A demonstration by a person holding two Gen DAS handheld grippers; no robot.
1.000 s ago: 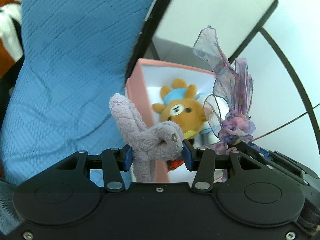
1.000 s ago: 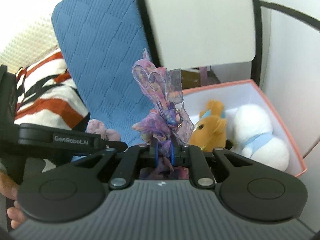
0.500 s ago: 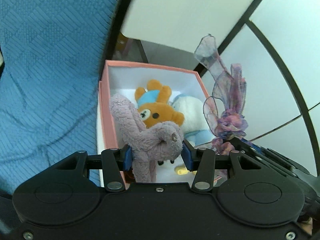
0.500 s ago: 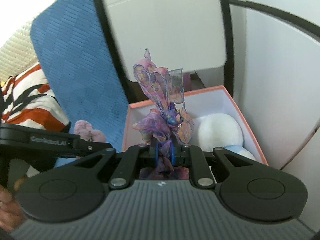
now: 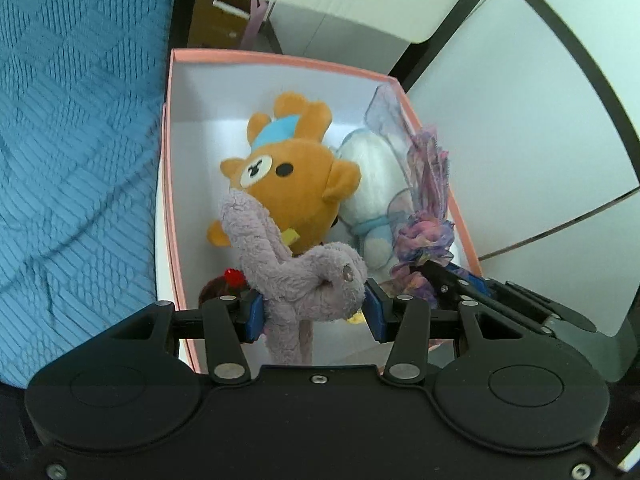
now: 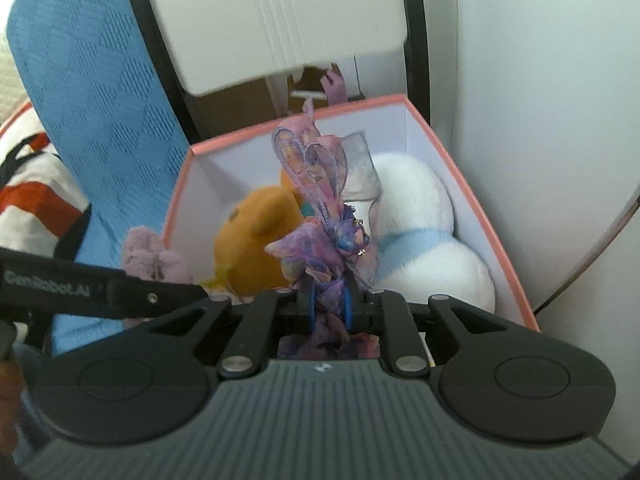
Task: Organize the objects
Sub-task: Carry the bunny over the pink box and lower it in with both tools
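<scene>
**Two loads held over the open box**

A lilac plush toy [image 5: 296,276] is clamped between the blue pads of the left hand-held gripper [image 5: 312,312], its long limp limb running up and forward from the jaws toward the far wall of the pink box [image 5: 170,168]. A purple ribbon bow [image 6: 324,216] is pinched narrowly in the right hand-held gripper [image 6: 326,304], its loops standing upright along the fingers' line.

The box lies directly ahead of and below both grippers — its opening faces them, and its long axis runs away from the cameras. An orange bear [image 5: 288,184] fills the middle, with a white plush [image 6: 420,232] against the right wall. In the left wrist view, bare floor is seen along the left wall, beside the bear.

The left gripper is judged nearer that free strip, so the lilac toy could be lowered there; the bow is held over the white plush — a release onto it seems likely. A blue quilted cover [image 5: 72,120] lies just left of the box.
</scene>
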